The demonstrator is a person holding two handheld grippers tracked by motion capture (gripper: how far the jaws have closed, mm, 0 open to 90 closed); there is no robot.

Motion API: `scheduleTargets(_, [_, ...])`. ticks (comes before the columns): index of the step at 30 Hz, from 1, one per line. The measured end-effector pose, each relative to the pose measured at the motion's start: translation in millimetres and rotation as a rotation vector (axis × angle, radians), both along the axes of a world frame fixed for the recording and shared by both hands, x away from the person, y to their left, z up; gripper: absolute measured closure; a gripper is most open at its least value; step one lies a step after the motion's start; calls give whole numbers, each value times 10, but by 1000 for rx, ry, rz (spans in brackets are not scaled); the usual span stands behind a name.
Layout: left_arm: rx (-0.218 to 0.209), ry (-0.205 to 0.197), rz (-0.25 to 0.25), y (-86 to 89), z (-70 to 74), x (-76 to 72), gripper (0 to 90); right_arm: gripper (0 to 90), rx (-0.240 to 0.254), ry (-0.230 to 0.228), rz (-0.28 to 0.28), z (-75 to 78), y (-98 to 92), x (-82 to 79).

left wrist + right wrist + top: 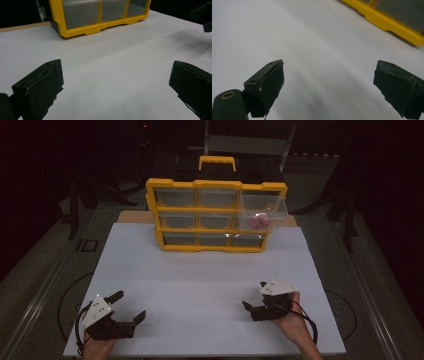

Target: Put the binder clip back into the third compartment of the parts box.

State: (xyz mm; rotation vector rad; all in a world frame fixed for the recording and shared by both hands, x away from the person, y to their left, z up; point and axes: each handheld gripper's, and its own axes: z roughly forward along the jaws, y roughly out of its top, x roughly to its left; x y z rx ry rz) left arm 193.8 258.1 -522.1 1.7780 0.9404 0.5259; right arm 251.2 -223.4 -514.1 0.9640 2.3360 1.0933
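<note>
A yellow drawer cabinet [216, 215] with clear drawers stands at the far middle of the white table [200, 280]. Its right middle drawer [262, 215] is pulled out and holds small pink pieces [258, 222]. My left gripper [131, 305] rests near the front left edge, open, with nothing between its jaws. My right gripper [254, 294] sits at the front right, open and empty too. In the left gripper view the cabinet's bottom row [100, 15] lies ahead of the gripper [116, 75]. In the right gripper view the cabinet's yellow base [387, 22] crosses the top right, beyond the gripper [329, 77].
The cabinet has a yellow carry handle [217, 162] on top. Dark floor and stands surround the table. A wide stretch of bare white surface lies between the grippers and the cabinet.
</note>
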Motion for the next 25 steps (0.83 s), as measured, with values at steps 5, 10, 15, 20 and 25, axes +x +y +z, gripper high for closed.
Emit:
scheduleTargets(5, [8, -7, -2, -33, -4, 14, 1, 90, 99, -113, -77, -121, -179, -180])
scheduleTargets(10, [5, -8, 7, -40, -25, 48, 1, 90, 156, -213, -102, -132, -283, -284])
scheduleTargets(15, [5, -13, 20, -45, -40, 76, 0, 90, 214, -247, -127, -129, -366, -336])
scheduleTargets(20, [0, -29, 42, -35, -32, 69, 0, 90, 250, -299, -118, -77, -373, -393])
scheduleTargets(25, [0, -30, 47, -35, -34, 68, 0, 90, 244, -306, -111, -98, -372, -397])
